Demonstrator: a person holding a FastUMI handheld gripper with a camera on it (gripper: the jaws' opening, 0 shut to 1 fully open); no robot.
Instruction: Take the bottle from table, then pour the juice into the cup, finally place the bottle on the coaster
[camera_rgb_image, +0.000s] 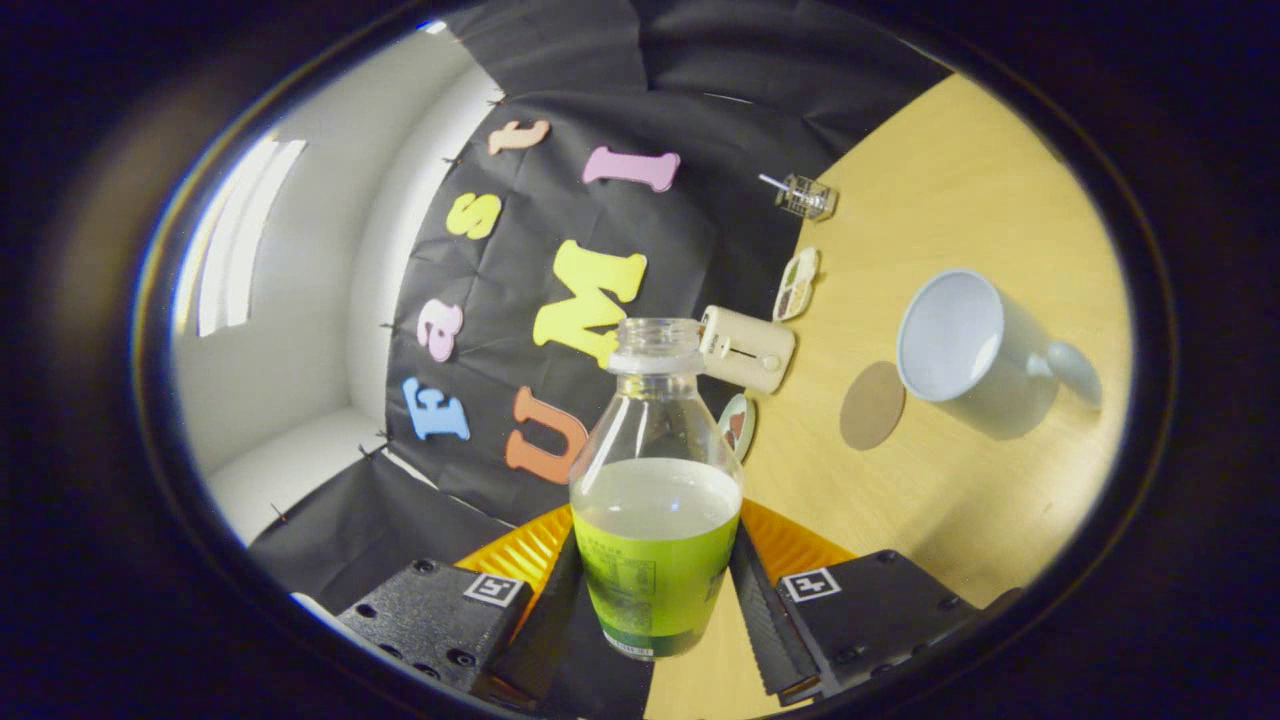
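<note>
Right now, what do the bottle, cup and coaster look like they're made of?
Bottle: clear thin plastic, probably; glossy wall, liquid visible through it, green printed label. The gripper is shut on it, a finger on each side.
Cup: pale and smooth, matte inside with a moulded handle; ceramic or plastic, can't tell.
Coaster: flat brown disc, dull finish; possibly cork or leather.

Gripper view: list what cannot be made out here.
- Clear plastic bottle with green label: base cut off between the gripper fingers that clamp it.
- White mug: bottom of its inside is hidden by its rim.
- Small clear jar by the booth wall: too small to identify.
- Oval dish: partly hidden behind the bottle.
</note>
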